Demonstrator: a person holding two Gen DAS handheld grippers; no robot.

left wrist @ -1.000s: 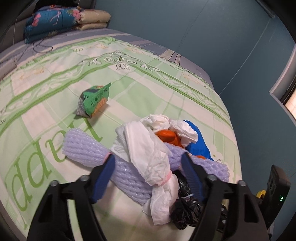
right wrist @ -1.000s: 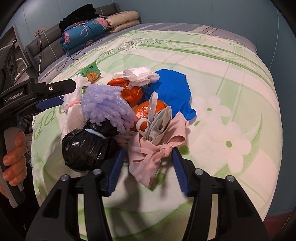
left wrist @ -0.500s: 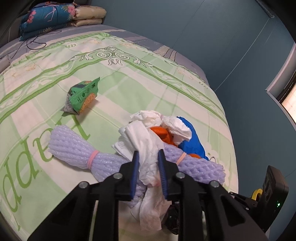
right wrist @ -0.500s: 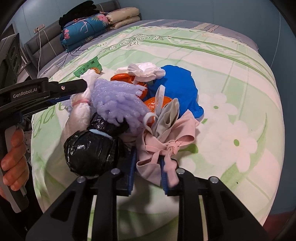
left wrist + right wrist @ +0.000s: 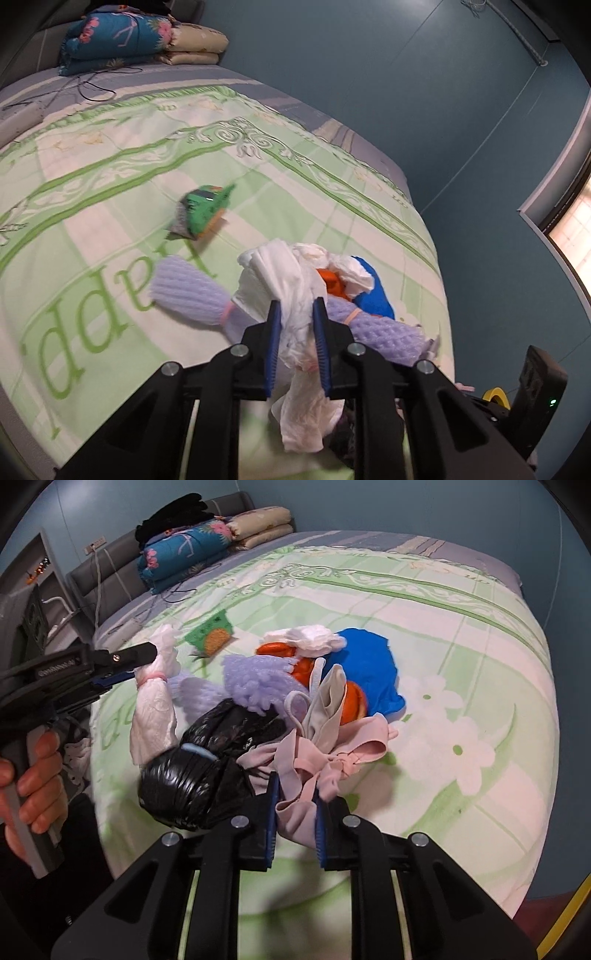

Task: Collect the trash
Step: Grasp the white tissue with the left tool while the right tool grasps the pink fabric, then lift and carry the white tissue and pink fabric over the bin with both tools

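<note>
1. Trash pile sits on my green-and-white bedspread: crumpled mix of plastic, foam and cloth, all bunched together near the bed's foot edge.
2. Looks: white plastic bag twisted and tied with a pink band; lilac foam netting in a long sleeve; black plastic bag, glossy, tied; pink cloth knotted; blue bag; orange wrapper; white tissue wad.
3. Count: one white bag, one black bag, one pink cloth, one blue bag, one tissue wad. Foam netting pieces and orange pieces: can't tell how many, they overlap.
4. One green snack packet lies apart from the pile, at 10 o'clock from it in the left wrist view.
5. Left gripper: jaws have just closed, nearly together, pinching the white bag. Bag runs through them from 12 o'clock down to 6.
6. Right gripper: jaws have just been closing, now clamped on the pink cloth. Black bag is at 10 o'clock just beside it, rest of pile at 12.
7. One hand visible on the left grip handle, right wrist view.
</note>
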